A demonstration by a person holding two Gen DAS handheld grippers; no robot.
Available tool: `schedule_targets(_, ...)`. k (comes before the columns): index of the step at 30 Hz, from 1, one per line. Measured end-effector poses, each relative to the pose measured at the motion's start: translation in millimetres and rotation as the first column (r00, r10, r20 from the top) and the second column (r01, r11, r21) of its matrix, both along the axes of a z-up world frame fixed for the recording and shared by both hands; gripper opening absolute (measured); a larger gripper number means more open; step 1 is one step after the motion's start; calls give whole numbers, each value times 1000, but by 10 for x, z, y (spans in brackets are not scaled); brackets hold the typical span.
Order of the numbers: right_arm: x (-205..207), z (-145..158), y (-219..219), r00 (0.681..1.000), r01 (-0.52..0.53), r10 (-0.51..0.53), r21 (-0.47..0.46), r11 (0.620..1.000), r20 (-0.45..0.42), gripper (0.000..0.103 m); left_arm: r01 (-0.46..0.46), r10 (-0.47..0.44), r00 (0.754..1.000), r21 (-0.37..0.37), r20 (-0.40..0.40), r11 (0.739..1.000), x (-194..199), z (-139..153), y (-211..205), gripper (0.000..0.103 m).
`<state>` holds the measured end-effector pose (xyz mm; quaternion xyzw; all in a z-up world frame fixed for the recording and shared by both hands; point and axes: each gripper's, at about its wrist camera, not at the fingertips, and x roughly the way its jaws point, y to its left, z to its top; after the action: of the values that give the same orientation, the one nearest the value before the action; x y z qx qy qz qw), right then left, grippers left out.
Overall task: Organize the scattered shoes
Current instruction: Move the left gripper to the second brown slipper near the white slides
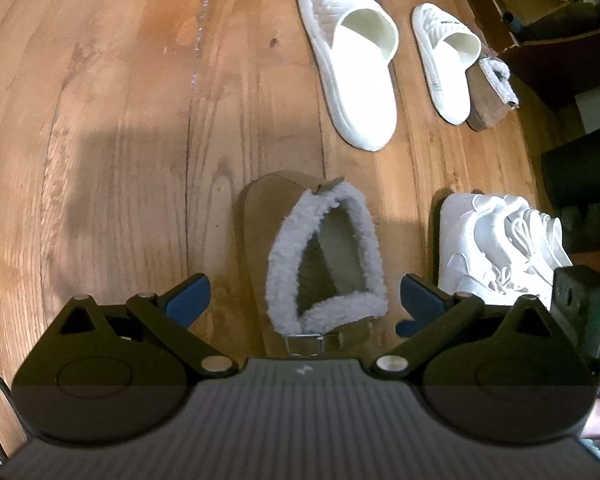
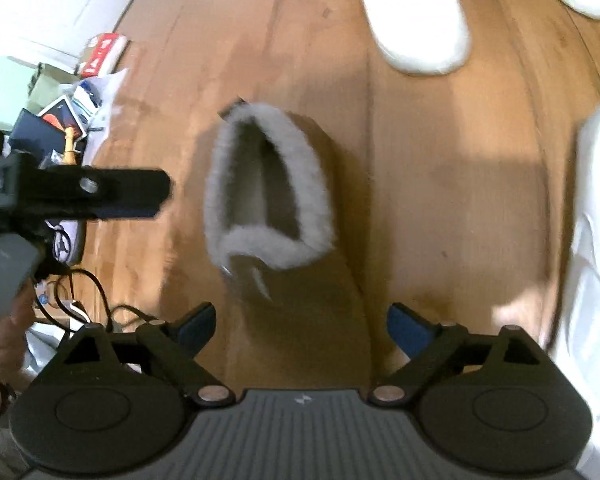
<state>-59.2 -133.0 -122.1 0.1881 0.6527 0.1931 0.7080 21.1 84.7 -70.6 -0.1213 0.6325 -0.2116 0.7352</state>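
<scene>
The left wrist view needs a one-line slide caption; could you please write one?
Open left gripper above a fur-lined brown slipper, white slides beyond, sneakers at right.

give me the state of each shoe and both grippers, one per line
left gripper: open, empty
right gripper: open, empty
near fleece-lined clog: upright on floor, ungripped
far fleece-lined clog: tipped on its side
white slides: upright, side by side
white sneakers: together on floor

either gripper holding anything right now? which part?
Nothing held. Left gripper and right gripper are both open, over the fur-lined slipper, not touching it.
</scene>
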Motion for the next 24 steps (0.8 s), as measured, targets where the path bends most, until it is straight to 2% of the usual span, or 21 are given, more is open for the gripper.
schedule_targets(3,-206,157,-131,999,-38,37,-57,998,-11,93,29,-31,999,27,41,999,-22,36,-92,103)
schedule_targets(6,-359,395,-318,999,-37,41,-115,993,28,93,66,-67,997,36,33,997,-30,17,-281,103)
schedule_targets(10,-387,702,-620,993,29,-10,-164,986,114,93,149,-151,985,31,83,988,-11,157,-685,103)
schedule_targets(13,-333,984,-998,974,138,-102,-176,975,202,90,203,-208,967,48,149,978,59,319,-1054,103)
schedule_targets(14,-314,1073,-1120,964,172,-131,-171,970,231,89,216,-221,962,47,163,975,89,360,-1164,103)
schedule_targets(16,-233,1191,-1329,942,223,-172,-156,962,287,77,253,-259,943,53,208,966,229,485,-1546,103)
schedule_targets(19,-123,1388,-1709,879,325,-250,-125,938,406,60,288,-304,909,96,284,953,436,622,-2112,103)
schedule_targets(21,7,1458,-2035,829,400,-317,-92,912,460,54,284,-291,893,73,344,956,581,681,-2401,103)
schedule_targets(24,201,1439,-2456,782,475,-396,-48,879,481,54,280,-274,868,48,414,959,840,734,-2863,103)
